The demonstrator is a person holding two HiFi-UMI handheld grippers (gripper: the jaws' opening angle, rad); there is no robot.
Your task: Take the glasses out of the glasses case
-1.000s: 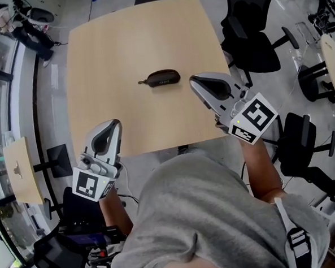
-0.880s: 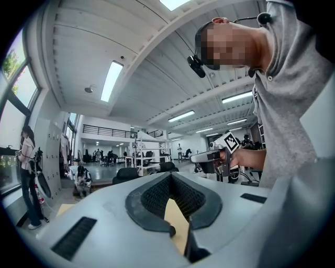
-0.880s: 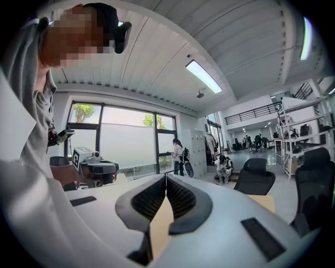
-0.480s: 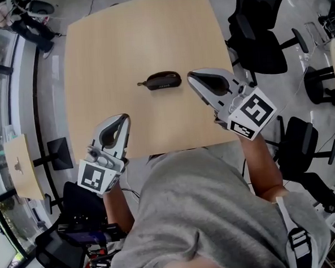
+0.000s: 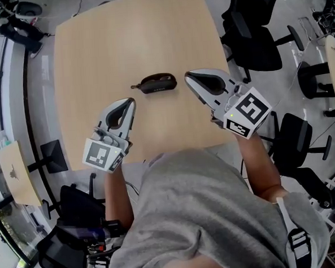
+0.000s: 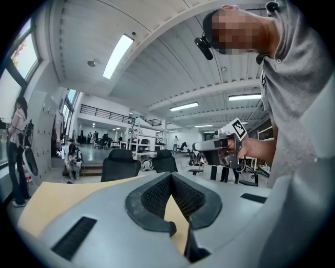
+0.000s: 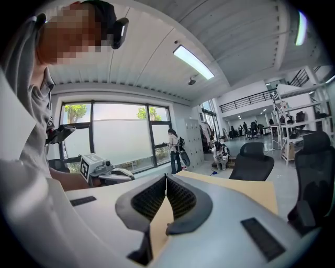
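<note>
Approach stage, by the look of the layout: neither tool touches the case (image 5: pixel 156 83), so opening has not yet begun. The case lies shut near the middle of the table (image 5: pixel 122 42), long axis across the person's front, with a small tab (image 5: pixel 134 87) at its left end.

The left gripper (image 5: pixel 130 103) hovers near the case's left end, on the person's side of it. The right gripper (image 5: pixel 190 76) sits just beside the right end. Each gripper view shows that tool's ribbed pads pressed together at the tips with only bare tabletop behind them, so both are empty.

Next move, as a judgement: one gripper must spread its jaws and pin the case body while the other works the closure. The left end with its tab seems the likely starting point. A light case on smooth wood may slide if pushed before it is pinned.

Hidden or unclear:
- The glasses are not visible; whether they are inside can only be presumed from the task.
- The closure type, whether zip, snap or hinge, is too small to make out in the head view.
- Neither gripper view takes in the case; both look level across the table into the room.
- How high each gripper is above the table cannot be judged from overhead.
</note>
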